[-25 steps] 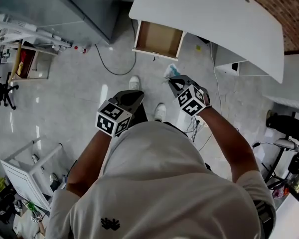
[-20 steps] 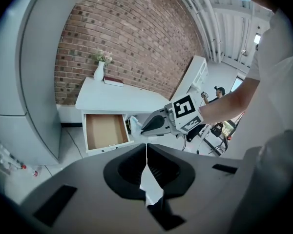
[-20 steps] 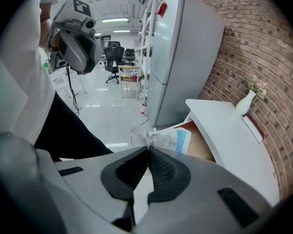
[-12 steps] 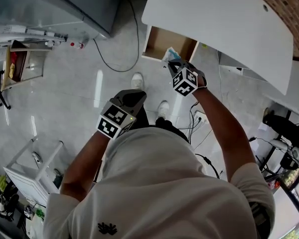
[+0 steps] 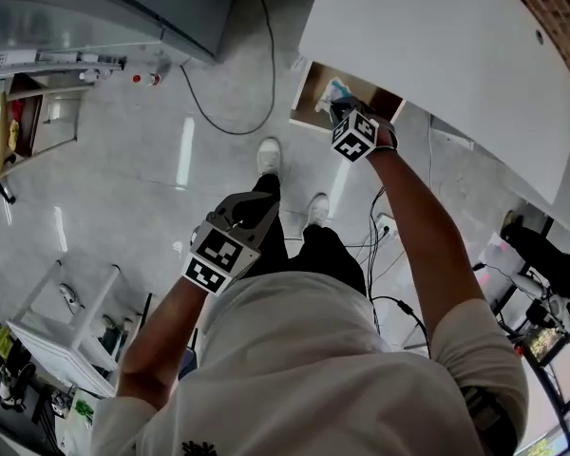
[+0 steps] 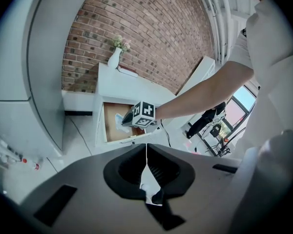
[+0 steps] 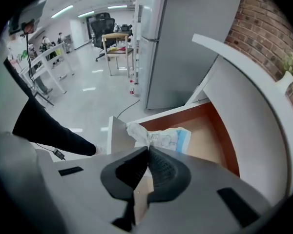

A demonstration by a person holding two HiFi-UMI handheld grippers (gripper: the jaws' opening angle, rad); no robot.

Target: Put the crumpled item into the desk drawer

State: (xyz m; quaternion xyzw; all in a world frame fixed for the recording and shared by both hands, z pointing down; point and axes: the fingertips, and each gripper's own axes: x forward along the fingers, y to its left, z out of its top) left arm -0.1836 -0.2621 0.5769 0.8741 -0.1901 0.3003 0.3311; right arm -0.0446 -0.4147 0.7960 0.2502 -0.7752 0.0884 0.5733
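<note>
The crumpled item [image 7: 161,137], a white and light-blue wrapper, sticks out past the tips of my right gripper [image 7: 147,149], which is shut on it. In the head view that gripper [image 5: 347,114] reaches out over the open wooden drawer [image 5: 311,96] under the white desk [image 5: 437,55], with the item [image 5: 337,92] above the drawer's inside. My left gripper [image 5: 250,202] hangs back near the person's legs, shut with nothing in it. From the left gripper view [image 6: 146,146] the drawer [image 6: 112,128] and the item [image 6: 120,119] show ahead.
A grey cabinet [image 5: 152,8] stands left of the desk, with a black cable [image 5: 218,122] looping on the floor. A vase with flowers [image 6: 115,56] sits on the desk. White shelving [image 5: 57,321] is at the lower left. More cables [image 5: 389,236] lie by the right arm.
My right gripper has carried the crumpled item forward from above the floor to over the open drawer. The left gripper has stayed low and shut.
</note>
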